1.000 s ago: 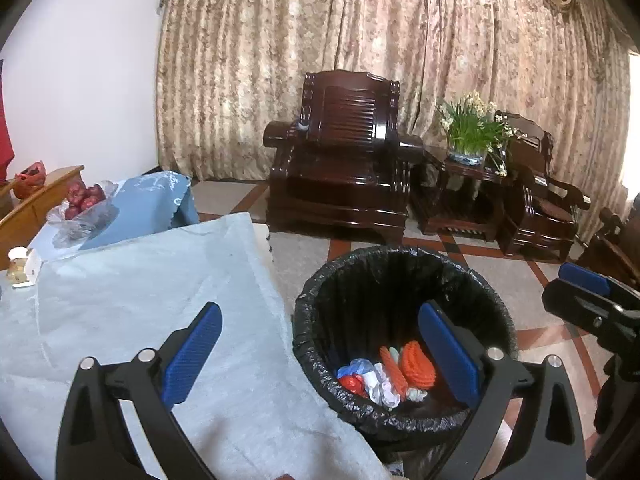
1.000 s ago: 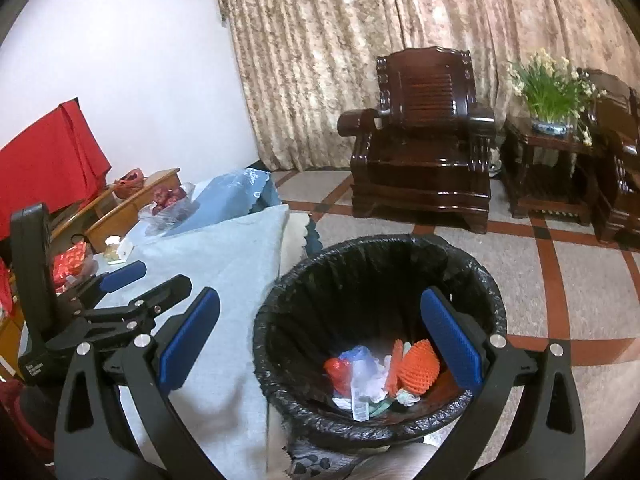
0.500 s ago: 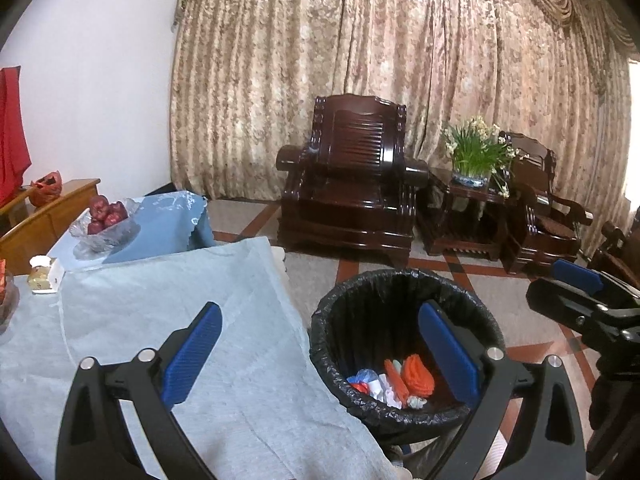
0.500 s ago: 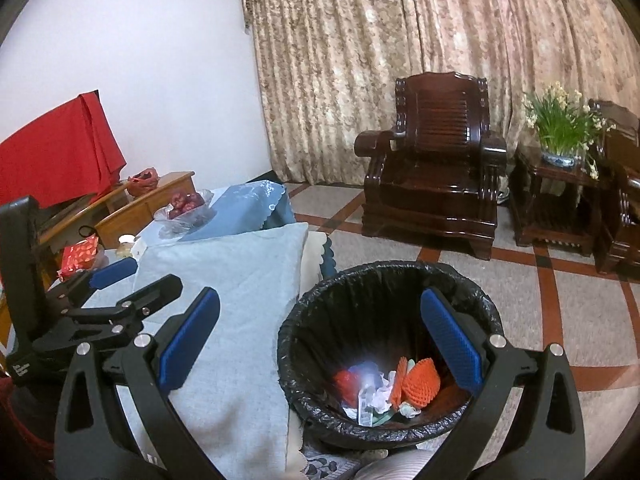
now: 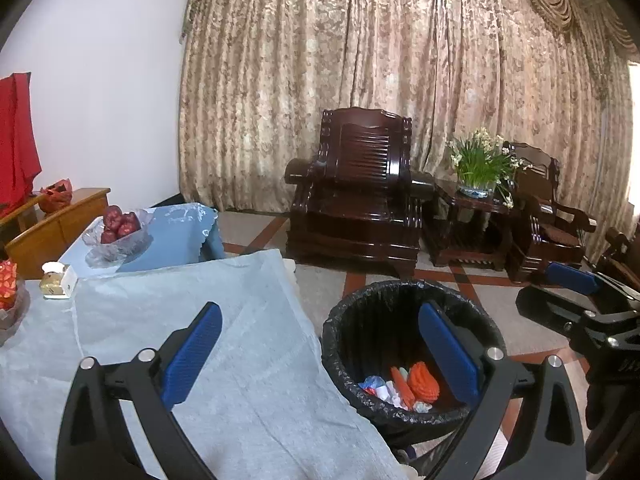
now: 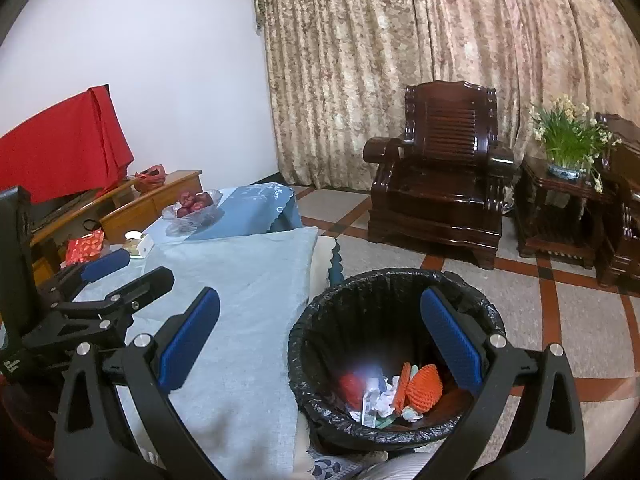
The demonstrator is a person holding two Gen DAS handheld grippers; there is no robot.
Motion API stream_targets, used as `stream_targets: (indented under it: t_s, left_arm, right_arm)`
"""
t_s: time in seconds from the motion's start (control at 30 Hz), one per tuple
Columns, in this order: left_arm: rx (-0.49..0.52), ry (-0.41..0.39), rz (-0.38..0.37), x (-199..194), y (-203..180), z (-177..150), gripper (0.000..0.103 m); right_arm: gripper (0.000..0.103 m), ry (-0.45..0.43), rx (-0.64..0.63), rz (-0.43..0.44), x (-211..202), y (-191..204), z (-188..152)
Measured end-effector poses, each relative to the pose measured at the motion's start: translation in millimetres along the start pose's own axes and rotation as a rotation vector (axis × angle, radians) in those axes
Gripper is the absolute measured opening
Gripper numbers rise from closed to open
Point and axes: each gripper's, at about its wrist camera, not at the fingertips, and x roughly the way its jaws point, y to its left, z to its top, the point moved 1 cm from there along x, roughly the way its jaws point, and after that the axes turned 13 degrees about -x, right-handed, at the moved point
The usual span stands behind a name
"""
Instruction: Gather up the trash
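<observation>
At the far left edge of the table (image 5: 248,360), which a pale blue cloth covers, stand a red packet (image 6: 85,249) and a small jar (image 5: 54,280). Behind them, at the far end, is a glass bowl of red fruit (image 5: 118,232). I cannot tell if any of these is trash.

The left gripper (image 5: 320,354) is above the right edge of the table, with its blue pads spread wide and nothing between them. The middle of the cloth looks bare.

Just beside the right edge stands the trash bin (image 5: 408,292), lined with a black bag. At its bottom lies the trash (image 6: 396,394): orange foam netting, crumpled white paper, something red and something blue. The right gripper (image 6: 320,344) hovers over the bin, its jaws also wide apart and empty.

I judge that the collecting is mostly done, perhaps finished, because both tools are empty and the bin already holds several pieces.

The near part of the table is hidden behind the gripper bodies, and the pieces in the bin are partly blurred by glare, so I cannot name them exactly.
</observation>
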Motion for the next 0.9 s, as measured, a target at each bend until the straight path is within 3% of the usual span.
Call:
stream_targets:
  t_s: [0.9]
  left_arm:
    - [0.005,-0.025,0.003,-11.0,2.1,2.8,0.097]
  right_arm:
    - [0.098,-0.012,-0.013,0.001,-2.7,12.6,5.2]
